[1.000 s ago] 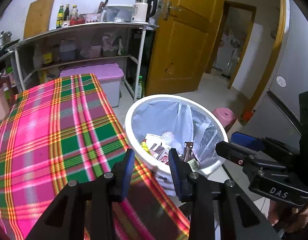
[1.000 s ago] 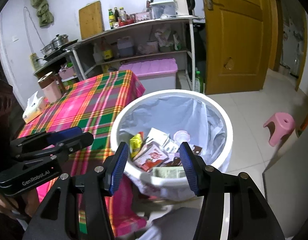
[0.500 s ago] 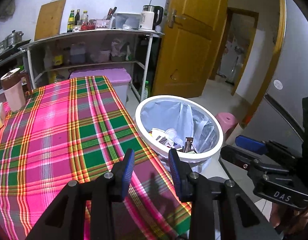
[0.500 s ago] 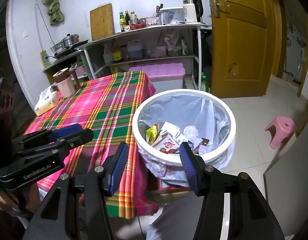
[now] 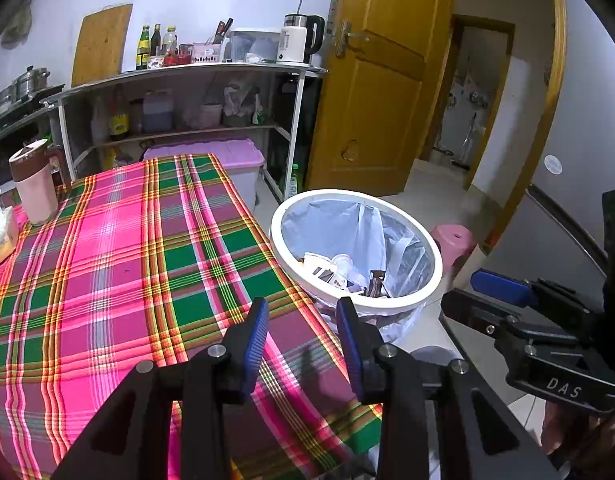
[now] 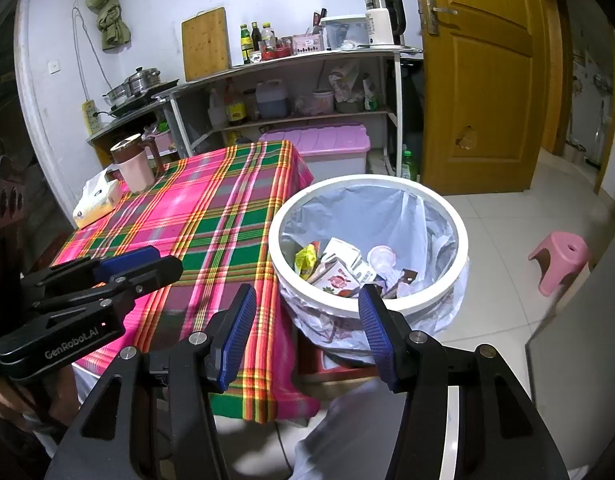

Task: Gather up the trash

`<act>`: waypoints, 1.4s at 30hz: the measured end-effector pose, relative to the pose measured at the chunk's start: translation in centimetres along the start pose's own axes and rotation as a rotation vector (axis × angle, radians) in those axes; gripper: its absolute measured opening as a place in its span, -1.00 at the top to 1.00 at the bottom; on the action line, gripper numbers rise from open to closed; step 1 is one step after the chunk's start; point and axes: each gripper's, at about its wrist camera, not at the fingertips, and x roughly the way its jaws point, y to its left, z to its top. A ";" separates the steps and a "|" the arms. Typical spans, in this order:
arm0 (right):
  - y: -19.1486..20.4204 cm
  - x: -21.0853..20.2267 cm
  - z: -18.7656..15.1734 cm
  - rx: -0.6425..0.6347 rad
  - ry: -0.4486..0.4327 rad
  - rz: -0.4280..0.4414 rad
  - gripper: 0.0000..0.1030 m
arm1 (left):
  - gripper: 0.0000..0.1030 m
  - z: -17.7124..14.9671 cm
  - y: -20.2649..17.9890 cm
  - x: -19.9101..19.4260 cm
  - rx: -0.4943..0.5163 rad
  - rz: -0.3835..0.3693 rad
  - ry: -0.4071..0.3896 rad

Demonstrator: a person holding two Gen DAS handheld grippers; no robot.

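A white-rimmed trash bin (image 5: 284,250) (image 6: 462,248) lined with a pale plastic bag stands on the floor against the table's right edge. Inside lie wrappers, small cartons and a clear cup, the trash (image 5: 339,274) (image 6: 339,268). My left gripper (image 5: 303,318) hovers over the plaid tablecloth (image 5: 127,260) just short of the bin, open and with nothing between its blue pads. My right gripper (image 6: 307,300) hangs before the bin's near rim, open wider and also empty. Each gripper shows at the side of the other's view: right gripper (image 5: 463,292), left gripper (image 6: 167,260).
On the plaid table (image 6: 219,208) stand a pink cup with a brown lid (image 6: 133,164) and a tissue pack (image 6: 97,200) at the far left. A purple-lidded box (image 6: 319,140) and a metal shelf sit behind. A pink stool (image 6: 559,260) and a yellow door (image 6: 479,80) are to the right.
Both grippers have drawn back from the bin, which now looks smaller and farther off; more of the table, with the cup and tissue pack, has come into view. The jaws kept their width.
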 end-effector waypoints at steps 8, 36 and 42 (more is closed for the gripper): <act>-0.1 0.0 -0.1 -0.001 0.002 0.000 -0.05 | 0.32 -0.1 0.0 0.0 0.002 0.001 0.000; -0.4 -0.1 -0.3 0.000 0.009 0.001 -0.05 | 0.32 -0.6 0.2 -0.2 0.009 0.016 0.004; -0.4 -0.1 -0.3 0.000 0.010 0.000 -0.05 | 0.32 -0.6 0.1 -0.1 0.019 0.024 0.003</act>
